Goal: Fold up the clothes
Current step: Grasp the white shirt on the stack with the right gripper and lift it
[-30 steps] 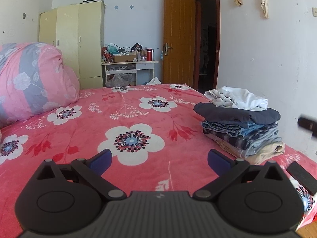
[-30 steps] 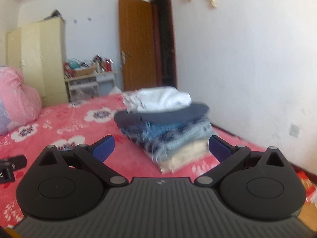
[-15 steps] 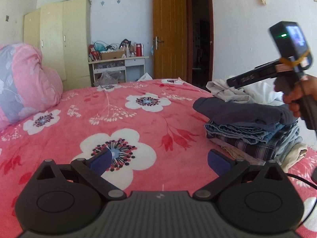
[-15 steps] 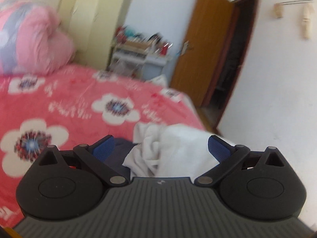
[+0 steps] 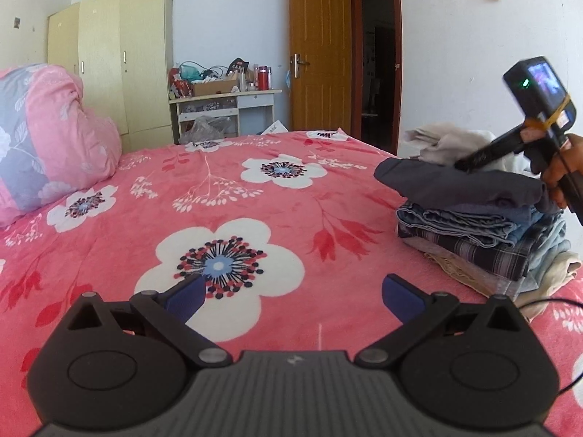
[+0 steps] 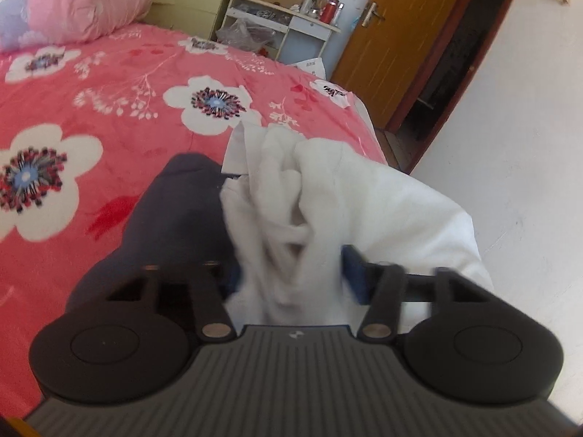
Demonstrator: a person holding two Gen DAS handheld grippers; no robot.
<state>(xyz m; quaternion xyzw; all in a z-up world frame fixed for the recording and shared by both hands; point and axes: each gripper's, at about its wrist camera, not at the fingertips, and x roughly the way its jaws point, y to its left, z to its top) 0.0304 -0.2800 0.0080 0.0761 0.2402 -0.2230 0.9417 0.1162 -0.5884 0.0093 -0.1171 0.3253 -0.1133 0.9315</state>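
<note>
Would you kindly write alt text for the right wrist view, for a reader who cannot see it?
The right tool has just been closing its jaws, which now pinch a bunch of the crumpled white garment between them, above a dark grey garment. Behind lie a pink floral bedspread, a pink duvet roll and an open brown door.

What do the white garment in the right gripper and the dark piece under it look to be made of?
White garment: soft, matte, thick knit, probably cotton jersey or fleece; it bunches in rounded, bulky folds between the pads of the right gripper, whose jaws have just been closing. Dark piece: smooth, matte navy-grey fabric lying flat with shallow creases; the weave is too blurred to tell.
</note>
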